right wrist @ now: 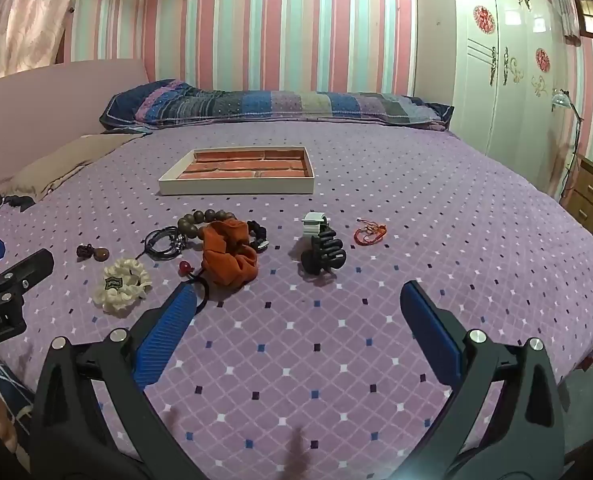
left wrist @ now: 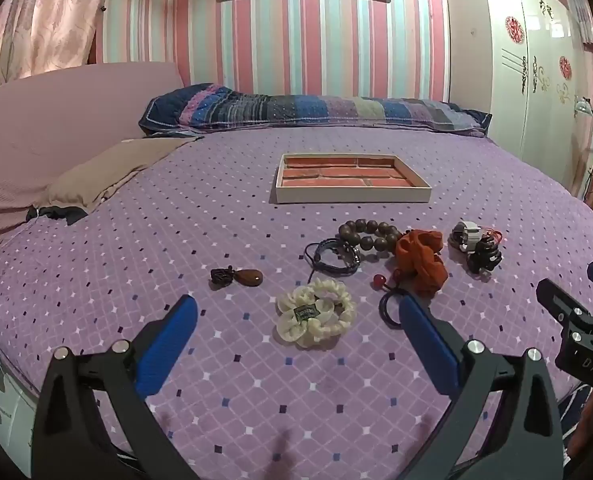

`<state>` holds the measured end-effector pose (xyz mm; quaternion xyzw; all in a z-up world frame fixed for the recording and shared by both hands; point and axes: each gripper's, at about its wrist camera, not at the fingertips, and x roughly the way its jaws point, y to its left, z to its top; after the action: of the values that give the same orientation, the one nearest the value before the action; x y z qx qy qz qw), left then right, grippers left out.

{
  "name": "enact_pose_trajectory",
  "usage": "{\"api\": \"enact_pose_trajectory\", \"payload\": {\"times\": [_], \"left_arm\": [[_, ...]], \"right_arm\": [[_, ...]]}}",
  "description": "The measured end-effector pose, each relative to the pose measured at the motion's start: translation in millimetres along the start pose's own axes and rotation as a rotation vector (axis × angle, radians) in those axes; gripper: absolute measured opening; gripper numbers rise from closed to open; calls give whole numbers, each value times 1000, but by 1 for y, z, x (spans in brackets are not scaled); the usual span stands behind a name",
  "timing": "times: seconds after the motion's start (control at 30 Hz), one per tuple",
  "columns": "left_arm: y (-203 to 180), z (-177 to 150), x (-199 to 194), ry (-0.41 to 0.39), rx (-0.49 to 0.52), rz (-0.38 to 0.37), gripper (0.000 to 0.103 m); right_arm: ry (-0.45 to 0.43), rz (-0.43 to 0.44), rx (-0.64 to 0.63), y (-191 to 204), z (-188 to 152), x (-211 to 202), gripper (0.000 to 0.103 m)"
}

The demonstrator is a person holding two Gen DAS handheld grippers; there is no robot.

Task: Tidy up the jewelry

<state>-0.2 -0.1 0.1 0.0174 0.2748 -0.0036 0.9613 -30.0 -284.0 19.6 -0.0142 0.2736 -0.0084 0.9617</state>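
Observation:
A shallow white tray (left wrist: 352, 194) with a brick-pattern lining lies on the purple bed; it also shows in the right wrist view (right wrist: 236, 187). In front of it lie a wooden bead bracelet (left wrist: 370, 233), a dark cord bracelet (left wrist: 336, 258), an orange scrunchie (left wrist: 422, 260), a cream scrunchie (left wrist: 316, 316), a brown pendant (left wrist: 238, 277), a red-bead hair tie (left wrist: 380, 282), a black claw clip (right wrist: 322, 254), a white clip (right wrist: 312, 222) and a red string (right wrist: 370, 232). My left gripper (left wrist: 298, 310) is open, just short of the cream scrunchie. My right gripper (right wrist: 298, 298) is open, near the claw clip.
A patchwork pillow (left wrist: 316, 110) lies at the head of the bed and a tan pillow (left wrist: 112, 172) at the left. A white wardrobe (right wrist: 508, 64) stands at the right, with a wooden drawer unit (right wrist: 592, 196) beside it.

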Motion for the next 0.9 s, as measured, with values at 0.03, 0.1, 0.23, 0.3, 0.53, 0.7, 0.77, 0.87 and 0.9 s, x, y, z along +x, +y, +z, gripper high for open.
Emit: {"api": "enact_pose_trajectory", "payload": {"times": [0.03,0.1,0.23,0.3,0.53,0.7,0.77,0.87,0.9], "left_arm": [[0,0,0,3,2,2,99],[0,0,0,2,0,4,99],[-1,-1,0,6,-5,6,99],[1,-3,7,9,-8,4,99],[3,-5,9,20,-7,-4,99],[3,-7,12,25,-7,-4,99],[3,-6,13,26,-5,-3,99],[4,-8,13,27,-6,-4,99],[3,-7,13,27,-5,-4,99]], "right_arm": [[-3,0,0,0,0,0,99],[-6,-4,-2,0,0,1,99],[-9,-4,-7,2,-1,4,99],[14,-1,-14,10,0,9,99],[24,-9,-20,10,-5,12,99],[29,-14,-21,8,-6,13,99],[31,-14,-21,8,-6,14,99],[36,-15,-23,8,-7,15,99],[37,-15,-24,8,-7,16,99]]}}
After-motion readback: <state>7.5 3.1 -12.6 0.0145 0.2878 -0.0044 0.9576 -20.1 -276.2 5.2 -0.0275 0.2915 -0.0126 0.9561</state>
